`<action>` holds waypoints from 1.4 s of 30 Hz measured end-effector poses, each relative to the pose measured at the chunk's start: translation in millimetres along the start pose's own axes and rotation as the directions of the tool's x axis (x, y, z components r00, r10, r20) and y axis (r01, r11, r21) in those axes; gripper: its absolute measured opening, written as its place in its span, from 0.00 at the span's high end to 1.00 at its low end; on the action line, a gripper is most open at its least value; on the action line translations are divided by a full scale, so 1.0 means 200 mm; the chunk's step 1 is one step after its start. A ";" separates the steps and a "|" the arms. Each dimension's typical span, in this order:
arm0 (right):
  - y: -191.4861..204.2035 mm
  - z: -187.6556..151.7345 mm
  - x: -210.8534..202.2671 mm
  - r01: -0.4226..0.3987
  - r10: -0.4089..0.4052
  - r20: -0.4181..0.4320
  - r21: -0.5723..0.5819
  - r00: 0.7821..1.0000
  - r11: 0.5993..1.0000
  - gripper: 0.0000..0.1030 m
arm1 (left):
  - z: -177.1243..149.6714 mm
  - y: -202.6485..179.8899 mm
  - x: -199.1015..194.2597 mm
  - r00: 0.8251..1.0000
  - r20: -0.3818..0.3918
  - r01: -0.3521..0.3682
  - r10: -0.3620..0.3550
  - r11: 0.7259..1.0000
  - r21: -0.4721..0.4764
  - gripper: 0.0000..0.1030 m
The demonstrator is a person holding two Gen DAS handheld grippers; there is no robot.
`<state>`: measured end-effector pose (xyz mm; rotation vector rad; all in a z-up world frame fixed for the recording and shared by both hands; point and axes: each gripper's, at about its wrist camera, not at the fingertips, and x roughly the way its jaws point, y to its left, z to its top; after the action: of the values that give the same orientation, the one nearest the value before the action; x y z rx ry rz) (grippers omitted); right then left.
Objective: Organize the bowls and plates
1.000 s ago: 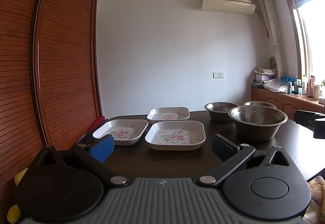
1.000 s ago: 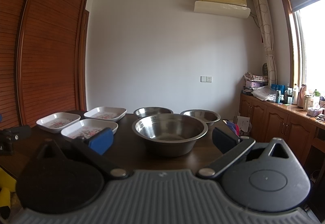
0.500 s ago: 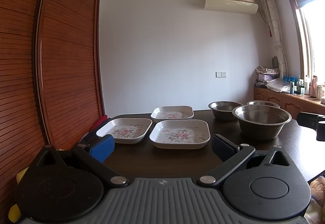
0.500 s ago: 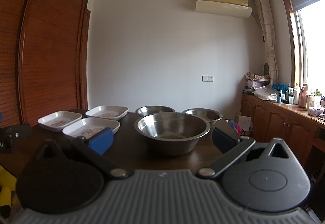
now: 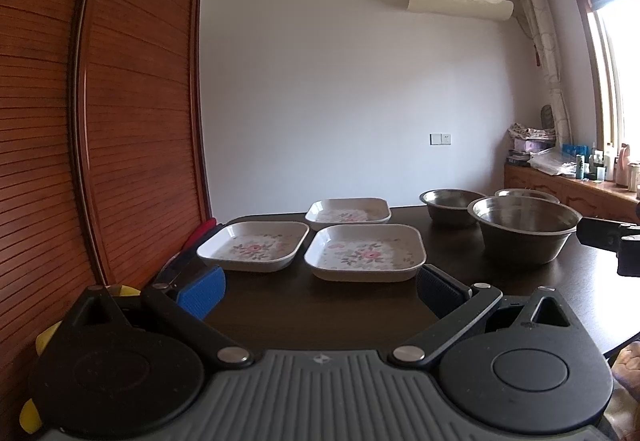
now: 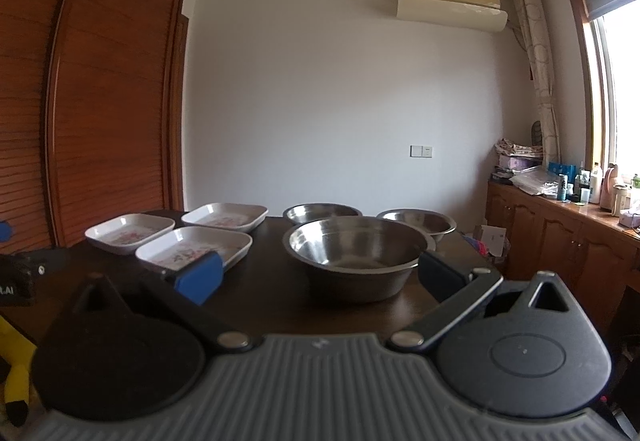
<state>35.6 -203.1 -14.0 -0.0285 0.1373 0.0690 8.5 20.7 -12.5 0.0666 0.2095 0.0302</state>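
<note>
Left wrist view: my left gripper (image 5: 318,287) hangs with its jaws spread wide and empty, short of the nearest plate (image 5: 365,251). Taking the big steel bowl (image 5: 524,233) as the landmark, that plate lies to its left on the dark table (image 5: 304,317), a second plate (image 5: 253,246) further left again, and a third plate (image 5: 347,210) behind them both. Two smaller steel bowls (image 5: 452,206) stand behind the big one.

From the right wrist view, my right gripper (image 6: 318,275) is equally wide and holding nothing, with the big bowl (image 6: 354,255) straight ahead between the fingers' line.

I judge that nothing is gathered yet: this is the approach before a first pick. The next move likely calls for lowering onto a rim, one finger inside and one outside.

The plates are white, square with rounded corners, shallow, glossy, with a pink flower print. The bowls are round, brushed metal, with thin rolled lips that could slip under my pads.
</note>
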 end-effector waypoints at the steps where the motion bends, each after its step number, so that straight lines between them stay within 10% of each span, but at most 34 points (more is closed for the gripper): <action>1: 0.01 0.00 0.00 -0.005 0.005 -0.002 -0.001 1.000 1.000 0.00 | -0.01 0.01 0.00 1.000 -0.003 -0.004 0.004 1.000 0.000 0.00; 22: 0.31 0.02 0.17 -0.196 0.194 -0.033 -0.087 0.980 0.977 0.00 | 0.02 0.29 0.11 0.994 -0.025 -0.110 0.111 0.994 0.019 0.00; 42: 0.37 0.17 0.52 -0.353 0.332 -0.180 -0.104 0.926 0.930 0.03 | 0.15 0.32 0.40 0.996 -0.093 -0.001 0.004 1.000 0.030 0.00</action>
<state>137.8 -121.3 4.1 -0.1459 0.2971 0.4284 90.7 85.0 4.9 0.0956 0.3032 0.0328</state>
